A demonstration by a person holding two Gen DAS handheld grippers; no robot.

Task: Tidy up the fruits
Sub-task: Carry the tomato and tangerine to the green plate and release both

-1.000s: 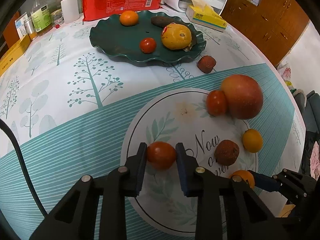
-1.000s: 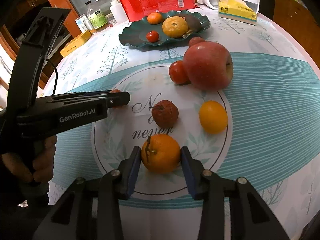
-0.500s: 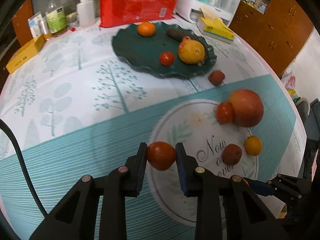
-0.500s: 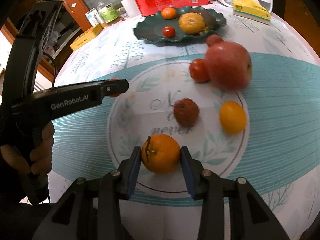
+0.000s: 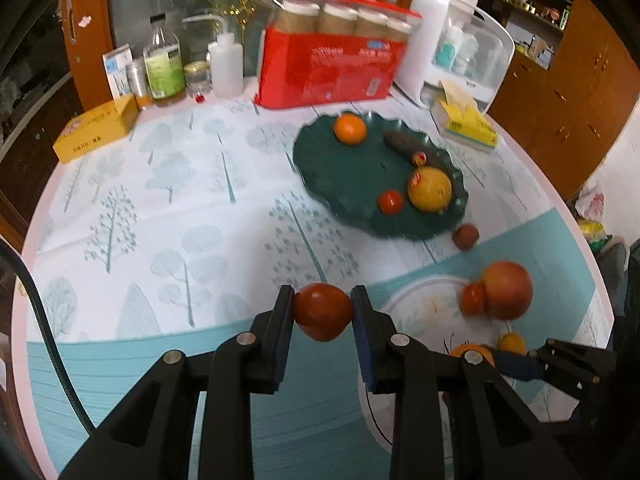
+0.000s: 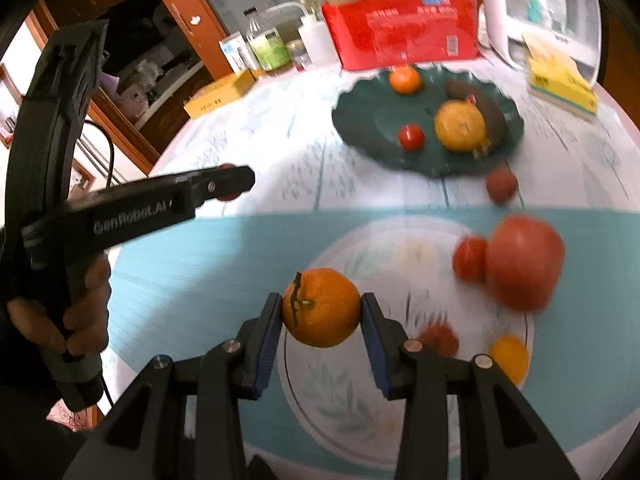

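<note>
Both grippers tilt downward above the table, left gripper (image 5: 323, 312) jaws pinching a tomato (image 5: 322, 311), right gripper (image 6: 322, 314) an orange (image 6: 322, 307).

White lettering reading "GenRobot.AI" is showing, slightly blurred, on the side of the black left gripper (image 6: 234, 184). Print on the red package (image 6: 404, 32) and yellow boxes is blurring beyond reading.

Dim warm indoor light, no hard shadows. Heavy fisheye bend with black corners in both views. Motion blur smears the apple (image 6: 524, 256) and the green plate (image 6: 360, 128) in the right view; left view softer on the red pack (image 5: 324, 68). Black tool arms near the lens stay sharp.
</note>
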